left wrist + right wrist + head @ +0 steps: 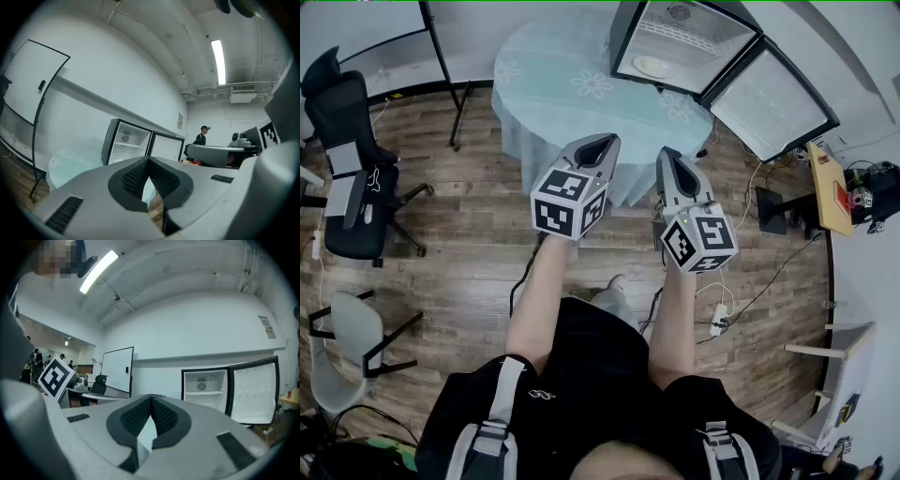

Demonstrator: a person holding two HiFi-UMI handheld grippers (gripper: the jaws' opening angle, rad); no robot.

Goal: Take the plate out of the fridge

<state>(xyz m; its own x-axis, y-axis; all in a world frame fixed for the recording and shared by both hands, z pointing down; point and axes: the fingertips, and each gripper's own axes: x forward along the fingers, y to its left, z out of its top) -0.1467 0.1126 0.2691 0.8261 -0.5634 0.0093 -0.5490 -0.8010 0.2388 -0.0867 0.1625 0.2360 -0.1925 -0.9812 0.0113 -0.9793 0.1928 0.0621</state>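
Note:
A small black fridge [680, 42] stands open on the far side of a round table [572, 84], its door [773, 103] swung out to the right. A white plate [654, 67] lies on its lower floor, under a bare shelf. I hold both grippers side by side over the floor, short of the table's near edge. My left gripper [602, 142] is shut with nothing in it, and so is my right gripper [672, 157]. The fridge [125, 143] shows past the left jaws, and the fridge [204, 387] with its open door [255, 390] past the right jaws.
A pale blue flowered cloth covers the table. A black office chair [347, 159] and a grey chair [352, 337] stand at the left. A whiteboard stand [441, 56] is behind the table's left. Cables and a power strip [719, 319] lie on the wood floor at the right.

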